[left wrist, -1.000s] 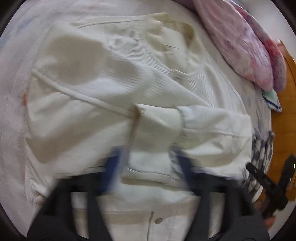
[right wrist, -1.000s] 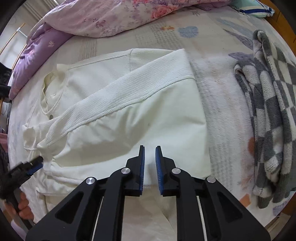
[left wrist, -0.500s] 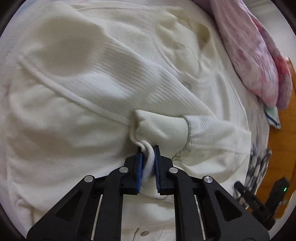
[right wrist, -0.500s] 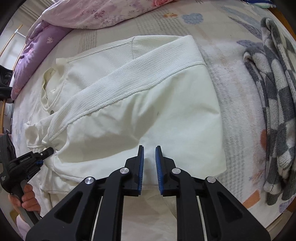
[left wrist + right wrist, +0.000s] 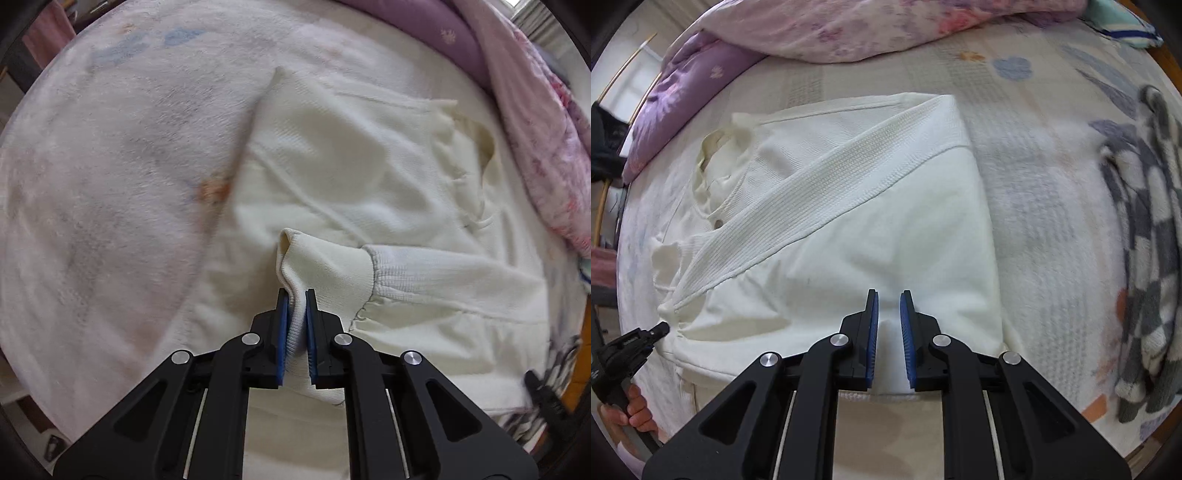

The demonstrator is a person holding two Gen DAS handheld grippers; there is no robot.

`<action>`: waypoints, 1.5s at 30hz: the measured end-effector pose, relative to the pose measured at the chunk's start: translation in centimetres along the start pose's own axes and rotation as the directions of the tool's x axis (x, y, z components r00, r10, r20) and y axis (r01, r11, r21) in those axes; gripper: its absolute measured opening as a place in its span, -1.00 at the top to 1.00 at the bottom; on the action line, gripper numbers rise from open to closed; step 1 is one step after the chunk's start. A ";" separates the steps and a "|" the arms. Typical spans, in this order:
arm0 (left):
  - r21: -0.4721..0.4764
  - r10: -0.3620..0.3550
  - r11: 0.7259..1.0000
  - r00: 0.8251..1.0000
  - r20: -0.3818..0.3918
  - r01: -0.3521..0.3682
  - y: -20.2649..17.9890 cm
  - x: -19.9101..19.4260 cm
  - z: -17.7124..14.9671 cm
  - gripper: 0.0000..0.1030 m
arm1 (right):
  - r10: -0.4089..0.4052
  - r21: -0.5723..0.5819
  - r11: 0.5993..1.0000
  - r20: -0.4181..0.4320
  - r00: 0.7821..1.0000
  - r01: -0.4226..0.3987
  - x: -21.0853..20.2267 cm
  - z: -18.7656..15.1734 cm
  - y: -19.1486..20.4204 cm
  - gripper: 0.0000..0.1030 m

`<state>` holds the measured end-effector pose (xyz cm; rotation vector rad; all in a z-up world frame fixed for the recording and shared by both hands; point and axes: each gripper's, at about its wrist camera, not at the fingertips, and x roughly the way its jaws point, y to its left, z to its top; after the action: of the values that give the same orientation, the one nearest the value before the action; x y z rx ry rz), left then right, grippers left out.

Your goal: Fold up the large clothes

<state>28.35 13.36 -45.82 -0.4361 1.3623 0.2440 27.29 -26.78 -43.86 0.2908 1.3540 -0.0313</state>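
A cream knit sweater (image 5: 351,166) lies spread on the bed, with one sleeve folded across its body (image 5: 820,206). My left gripper (image 5: 295,291) is shut on that sleeve's ribbed cuff (image 5: 325,266), which bunches up between the blue pads. It points down over the sweater's left part. The right wrist view shows it as a black tool (image 5: 631,343) in a hand (image 5: 635,410) at the cuff end. My right gripper (image 5: 888,293) hovers over the sweater's lower edge. Its jaws are nearly together and I see no cloth pinched between them.
A pink floral quilt (image 5: 868,26) and a purple pillow (image 5: 683,92) lie along the head of the bed. A grey-and-white checked blanket (image 5: 1145,240) lies to the right of the sweater. Patterned bedsheet (image 5: 1052,184) shows between them, and a wooden bed edge (image 5: 581,350) at far right.
The left gripper closed on the sleeve cuff, then carried it toward the sweater's left side, so bare sheet now shows on the left. The right gripper drifted a little over the hem.
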 end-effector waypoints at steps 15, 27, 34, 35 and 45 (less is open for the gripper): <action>0.081 0.094 0.992 0.995 0.029 -0.096 1.8 -0.1 0.2 0.81 | 0.095 0.154 0.985 -0.094 0.991 -0.079 1.5 -2.7 -1.0 0.88; 0.006 0.073 0.997 0.997 0.036 -0.073 3.5 -0.2 1.4 0.81 | -0.060 0.212 0.976 0.024 0.998 0.053 0.8 0.9 -5.2 0.78; -0.061 0.159 0.986 0.985 0.070 -0.155 5.3 -1.7 1.8 0.81 | -0.084 0.044 0.995 -0.029 0.996 0.085 5.0 1.0 -0.4 0.89; -0.051 0.172 0.984 0.983 0.062 -0.169 5.1 -1.5 1.8 0.81 | -0.107 0.037 0.994 -0.004 0.994 0.107 5.6 1.0 -0.3 0.90; 0.066 0.219 0.973 0.975 0.046 -0.221 4.8 0.5 1.0 0.77 | -0.043 0.063 0.997 0.003 0.999 0.043 3.4 8.3 -1.2 0.79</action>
<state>27.39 18.05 -46.88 -0.2192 1.3774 0.3834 35.74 -29.32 -45.85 0.3140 1.3563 -0.1105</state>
